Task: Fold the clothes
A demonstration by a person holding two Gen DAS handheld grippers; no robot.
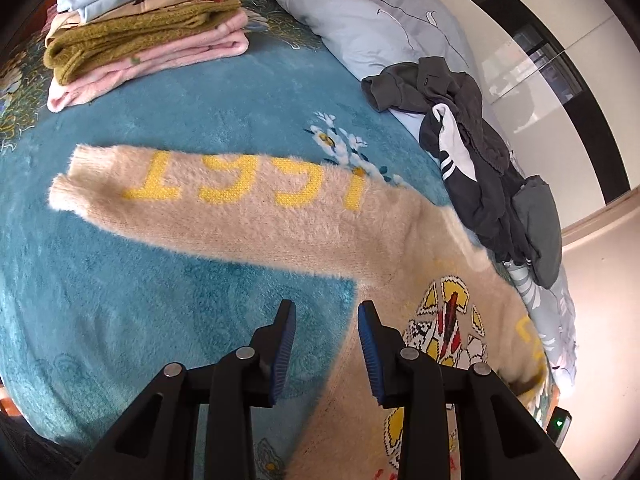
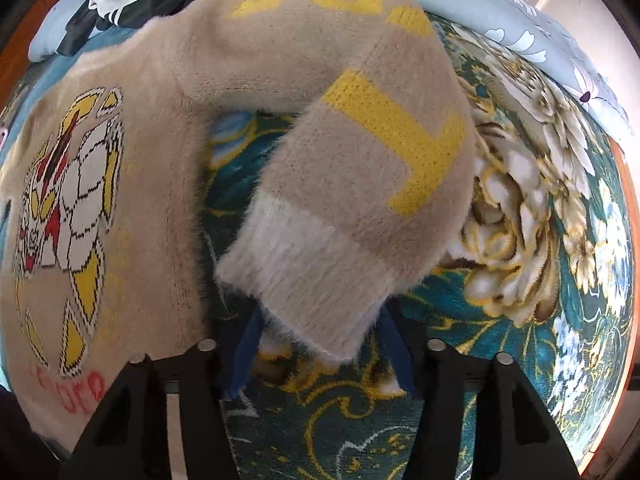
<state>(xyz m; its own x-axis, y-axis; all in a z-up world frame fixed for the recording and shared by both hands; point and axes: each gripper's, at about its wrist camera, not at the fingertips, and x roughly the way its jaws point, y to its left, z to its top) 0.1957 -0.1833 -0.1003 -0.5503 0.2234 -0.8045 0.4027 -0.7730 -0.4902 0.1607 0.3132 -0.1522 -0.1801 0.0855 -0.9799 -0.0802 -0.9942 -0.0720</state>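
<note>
1. Left wrist view: my left gripper (image 1: 327,344) hovers, fingers wide and empty, above the beige sweater (image 1: 304,216) spread on the bed (image 1: 168,128). Folded stack (image 1: 144,28) far ahead-left; dark clothes (image 1: 480,160) remain unfolded.
2. Right wrist view: my right gripper (image 2: 320,344) has the fuzzy, yellow-lettered sleeve (image 2: 352,184) draped between its fingers; whether they clamp it, I cannot tell.

Fuzzy knit sweater (image 1: 256,216) on plush blanket (image 1: 168,304) — pads (image 1: 286,344) ribbed, probably rubber.
</note>
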